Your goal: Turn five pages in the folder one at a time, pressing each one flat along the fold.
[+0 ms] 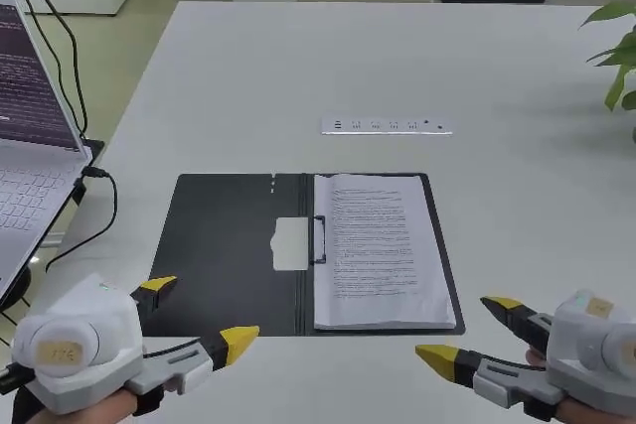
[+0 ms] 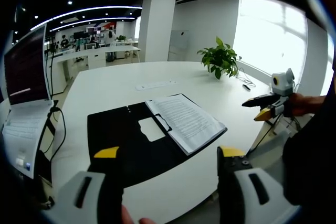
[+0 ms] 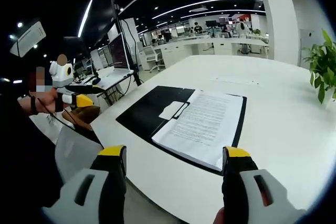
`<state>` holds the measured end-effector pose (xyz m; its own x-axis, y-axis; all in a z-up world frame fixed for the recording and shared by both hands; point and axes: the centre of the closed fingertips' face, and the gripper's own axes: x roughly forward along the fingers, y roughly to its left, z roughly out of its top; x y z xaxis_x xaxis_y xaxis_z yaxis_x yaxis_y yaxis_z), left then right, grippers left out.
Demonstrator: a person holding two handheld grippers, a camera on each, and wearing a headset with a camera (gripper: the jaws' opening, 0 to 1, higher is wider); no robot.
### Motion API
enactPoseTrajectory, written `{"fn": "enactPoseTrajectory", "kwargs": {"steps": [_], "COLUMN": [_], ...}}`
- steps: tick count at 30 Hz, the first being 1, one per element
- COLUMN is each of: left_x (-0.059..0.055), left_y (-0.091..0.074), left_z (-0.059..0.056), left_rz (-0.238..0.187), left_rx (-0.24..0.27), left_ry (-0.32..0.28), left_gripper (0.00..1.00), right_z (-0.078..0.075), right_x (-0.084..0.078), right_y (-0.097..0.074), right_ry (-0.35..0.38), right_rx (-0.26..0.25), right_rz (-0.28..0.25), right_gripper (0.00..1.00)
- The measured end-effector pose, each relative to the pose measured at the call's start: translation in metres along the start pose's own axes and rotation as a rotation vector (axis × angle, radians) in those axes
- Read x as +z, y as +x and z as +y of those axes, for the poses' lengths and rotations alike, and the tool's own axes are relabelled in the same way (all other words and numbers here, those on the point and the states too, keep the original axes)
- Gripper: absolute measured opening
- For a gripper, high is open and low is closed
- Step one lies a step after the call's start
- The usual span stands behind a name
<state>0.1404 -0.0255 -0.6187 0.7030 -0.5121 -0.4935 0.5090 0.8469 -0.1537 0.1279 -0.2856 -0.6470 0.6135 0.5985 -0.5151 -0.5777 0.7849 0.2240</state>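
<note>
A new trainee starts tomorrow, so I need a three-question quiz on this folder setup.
1. True or false: the left claw grips a page in the folder.
2. In the head view, the stack of pages lies on which half of the folder? A left, B right, C both.
3. Fill in: the left claw and the right claw both stand ____.
Key: 1 false; 2 B; 3 open.

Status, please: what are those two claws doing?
Left claw open, right claw open, both off the folder. Pages stacked on right side. Nothing blocking.
</note>
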Motion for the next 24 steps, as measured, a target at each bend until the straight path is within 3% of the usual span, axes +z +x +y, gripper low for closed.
{"fn": "enactPoseTrajectory", "kwargs": {"steps": [24], "left_x": [-0.0008], "left_y": [-0.0011], "left_z": [-0.0004], "left_rz": [0.004], "left_rx": [0.002], "left_ry": [0.000], "left_gripper": [0.73], "right_z": [-0.0015], "right_x": [0.0019], "right_y": [0.0003], "right_ry": [0.004], "right_rx": [0.000], "right_rz": [-0.008], "right_gripper": [0.74]}}
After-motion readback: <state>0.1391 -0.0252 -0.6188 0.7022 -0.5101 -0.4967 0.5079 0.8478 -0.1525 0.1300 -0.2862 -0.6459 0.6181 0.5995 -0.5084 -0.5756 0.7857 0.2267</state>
